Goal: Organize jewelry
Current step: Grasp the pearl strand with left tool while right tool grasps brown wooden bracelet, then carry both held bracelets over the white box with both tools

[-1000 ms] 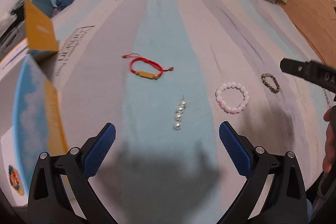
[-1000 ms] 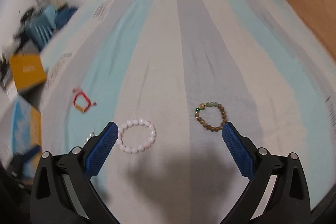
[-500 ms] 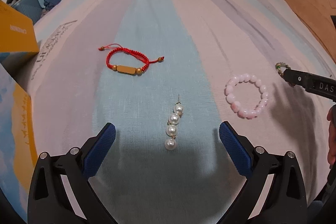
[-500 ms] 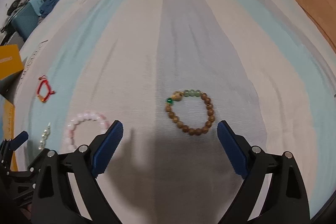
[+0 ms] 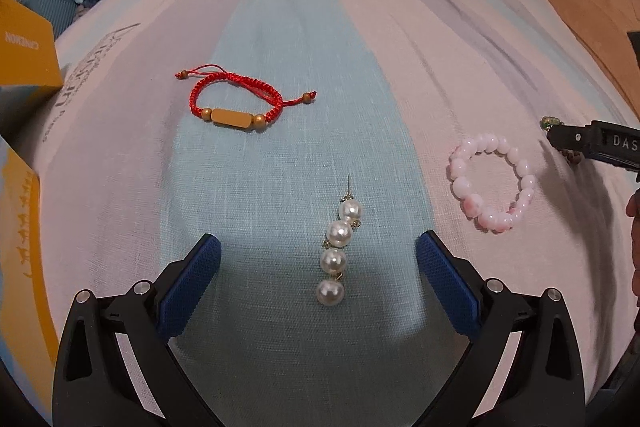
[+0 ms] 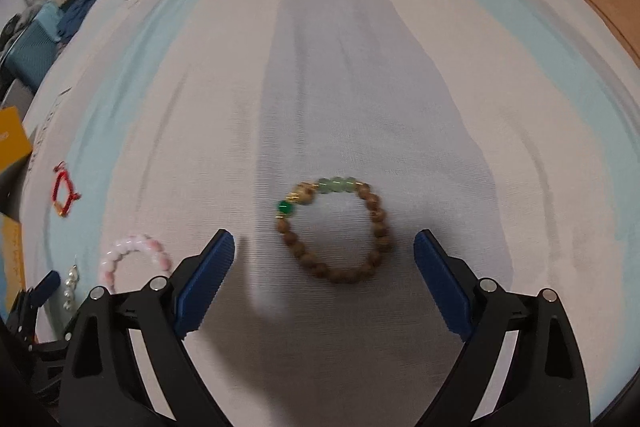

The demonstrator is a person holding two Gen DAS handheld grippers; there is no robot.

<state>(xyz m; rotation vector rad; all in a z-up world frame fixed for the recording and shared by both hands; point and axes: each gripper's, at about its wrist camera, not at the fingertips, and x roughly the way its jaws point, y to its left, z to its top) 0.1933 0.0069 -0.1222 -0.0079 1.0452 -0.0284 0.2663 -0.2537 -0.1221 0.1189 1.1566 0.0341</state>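
Jewelry lies spread on a bed covered by a striped sheet in pale blue, grey and off-white bands.

Furthest left is a red braided-cord bracelet with a flat golden-brown bar between two small round beads and loose knotted ends; it rests on the edge of a pale blue stripe.

Next comes a drop earring of four white pearls linked in a line, its thin post pointing away from the camera. It lies on the blue stripe, between the blue pads of the left hand-held gripper, whose jaws stand wide apart and touch nothing.

Right of it, on an off-white band, sits a closed ring of glossy pale pink round beads, some blotched a deeper pink.

Rightmost is a bracelet of brown wooden beads with a run of pale green beads, one bright green bead and small gold spacers. It lies flat on a grey stripe, between the pads of the right hand-held gripper. Those jaws are spread wider than the bracelet and clear of it, having just narrowed slightly.
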